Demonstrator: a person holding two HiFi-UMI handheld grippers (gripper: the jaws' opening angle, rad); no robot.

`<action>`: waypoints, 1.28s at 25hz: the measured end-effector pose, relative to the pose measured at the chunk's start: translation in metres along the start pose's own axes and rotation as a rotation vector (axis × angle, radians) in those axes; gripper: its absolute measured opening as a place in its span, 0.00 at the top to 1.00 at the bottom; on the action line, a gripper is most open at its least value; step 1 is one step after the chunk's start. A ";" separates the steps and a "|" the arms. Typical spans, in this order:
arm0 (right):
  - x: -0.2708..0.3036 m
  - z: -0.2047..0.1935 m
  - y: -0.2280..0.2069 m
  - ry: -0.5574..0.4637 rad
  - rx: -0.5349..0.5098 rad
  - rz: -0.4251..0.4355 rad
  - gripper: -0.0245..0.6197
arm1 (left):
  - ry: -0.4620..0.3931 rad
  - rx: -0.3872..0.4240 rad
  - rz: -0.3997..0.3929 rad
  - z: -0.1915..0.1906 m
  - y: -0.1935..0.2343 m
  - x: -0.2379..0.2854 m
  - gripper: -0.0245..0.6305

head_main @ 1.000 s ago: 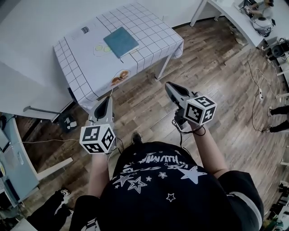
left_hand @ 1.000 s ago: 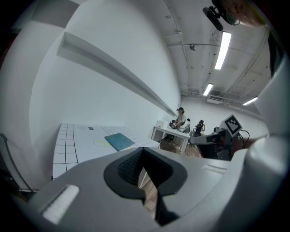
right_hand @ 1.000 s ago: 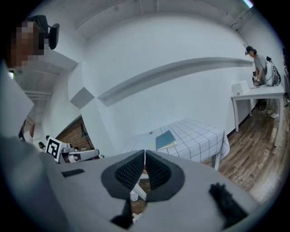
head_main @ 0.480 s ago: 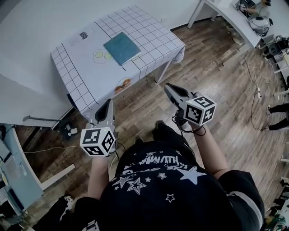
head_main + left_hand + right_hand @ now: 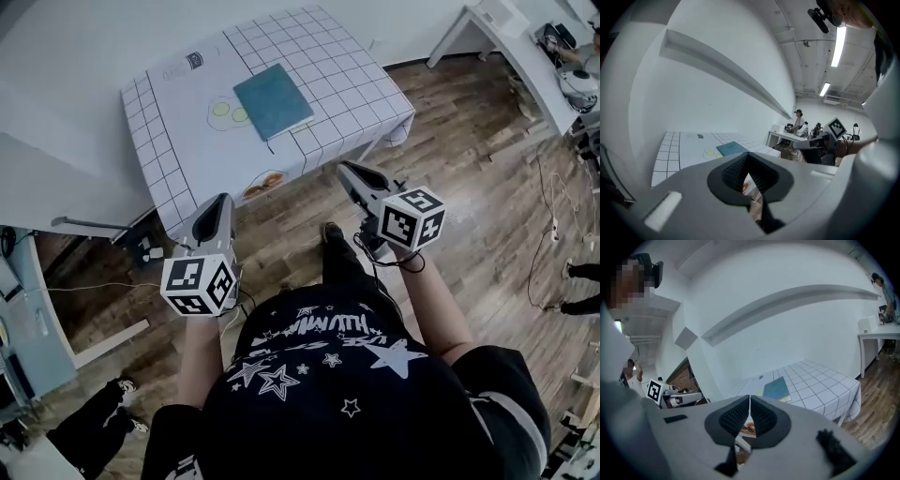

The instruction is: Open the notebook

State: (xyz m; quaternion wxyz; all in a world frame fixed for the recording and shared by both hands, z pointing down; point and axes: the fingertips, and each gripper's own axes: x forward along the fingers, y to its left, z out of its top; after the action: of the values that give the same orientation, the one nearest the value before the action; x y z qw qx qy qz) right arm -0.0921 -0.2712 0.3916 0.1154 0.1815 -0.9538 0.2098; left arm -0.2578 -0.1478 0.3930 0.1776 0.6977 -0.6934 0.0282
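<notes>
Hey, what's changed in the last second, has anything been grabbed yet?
The person has stepped toward the table, bringing the left gripper and right gripper closer to its near edge. Nothing was taken hold of or let go. Both grippers stay shut and empty, and the notebook stays closed on the table.

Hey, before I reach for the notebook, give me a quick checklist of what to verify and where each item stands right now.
1. Notebook in view, closed and flat on the table: ok.
2. Nothing lying on its cover: ok.
3. Left gripper empty, jaws together: ok.
4. Right gripper empty, jaws together: ok.
5. Grippers within reach of the notebook: not ok, both are short of the table, over the floor.
6. Which edge is the spine: cannot tell.
</notes>
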 end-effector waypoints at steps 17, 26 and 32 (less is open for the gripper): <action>0.068 0.054 -0.122 0.062 0.011 0.188 0.94 | 0.025 -0.028 0.124 0.018 -0.031 0.118 0.95; 0.090 0.066 -0.163 0.093 0.007 0.274 0.93 | 0.044 0.127 0.230 0.021 -0.046 0.179 0.95; 0.099 0.070 -0.190 0.116 0.003 0.304 0.94 | 0.125 0.243 0.239 0.001 -0.055 0.219 0.80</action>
State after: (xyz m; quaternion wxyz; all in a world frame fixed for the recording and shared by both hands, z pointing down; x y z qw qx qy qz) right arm -0.1175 -0.4920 0.4274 0.1368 0.0229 -0.9617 0.2363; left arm -0.1958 -0.3592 0.4433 0.1303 0.6235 -0.7506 0.1760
